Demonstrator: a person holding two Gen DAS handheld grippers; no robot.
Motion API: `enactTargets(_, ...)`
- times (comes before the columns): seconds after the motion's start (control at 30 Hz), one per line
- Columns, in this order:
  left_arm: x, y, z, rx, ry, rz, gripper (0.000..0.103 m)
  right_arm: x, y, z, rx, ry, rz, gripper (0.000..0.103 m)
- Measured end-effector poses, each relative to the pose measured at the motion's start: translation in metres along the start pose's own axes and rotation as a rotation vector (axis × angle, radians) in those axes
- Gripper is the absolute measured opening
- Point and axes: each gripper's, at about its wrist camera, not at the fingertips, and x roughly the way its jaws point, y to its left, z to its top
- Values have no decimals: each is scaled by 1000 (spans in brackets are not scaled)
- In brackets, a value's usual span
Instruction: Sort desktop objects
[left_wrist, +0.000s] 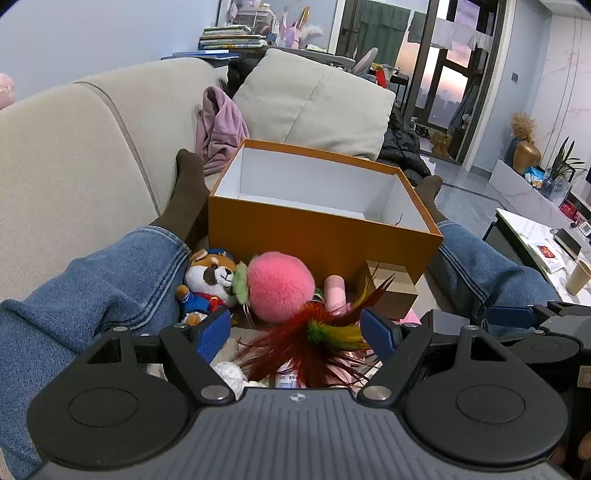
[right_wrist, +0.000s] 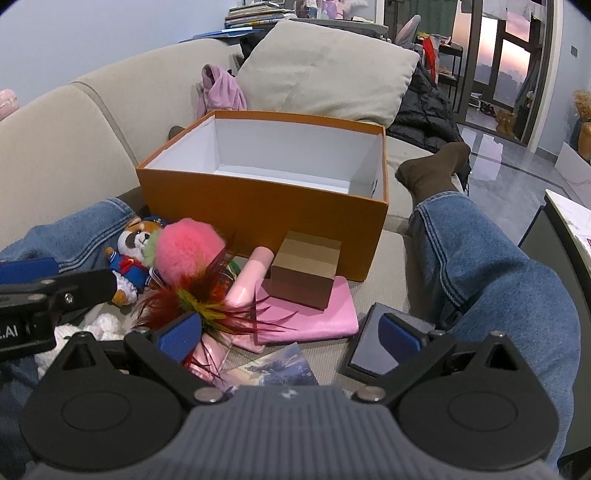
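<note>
An open orange box (left_wrist: 317, 236) (right_wrist: 258, 203) with a white empty inside stands on the sofa between the person's legs. In front of it lie a pink fluffy ball (left_wrist: 280, 286) (right_wrist: 188, 245), a plush dog in a blue suit (left_wrist: 210, 280) (right_wrist: 135, 247), a red and green feather toy (left_wrist: 317, 339) (right_wrist: 207, 299), a pink tube (right_wrist: 249, 277), a small brown carton (right_wrist: 304, 267) on a pink pouch (right_wrist: 314, 321), a black phone (right_wrist: 380, 347) and a picture card (right_wrist: 273, 365). My left gripper (left_wrist: 297, 334) is open above the feathers. My right gripper (right_wrist: 290, 336) is open over the pouch and card.
The person's jeans legs (left_wrist: 92, 288) (right_wrist: 498, 273) flank the pile. A beige cushion (left_wrist: 314, 103) and purple cloth (left_wrist: 221, 122) lie behind the box. A white low table (left_wrist: 543, 236) with a paper cup (left_wrist: 578, 277) is at the right.
</note>
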Motion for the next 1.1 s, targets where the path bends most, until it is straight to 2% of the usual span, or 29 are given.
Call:
enactTargets(0.73,4,1,-2,9,17,-6,91,7,-2,-4,8,26,6,102)
enactTargets(0.83,3,3,-3,14,14,-10,91,6,-2,-5,-13,-13,15,102)
enactTargets(0.9,2,7,-2,4,12,-7,91,2,-1,-7,-43,-85,7,102)
enactTargets(1.0,4,15,0,-13,26,3,91,-2,-6,-11,-51,-189,67,102)
enactTargets(1.1,8,18,1,-5,48,22,89,6,-15,-6,-18,-163,175,102)
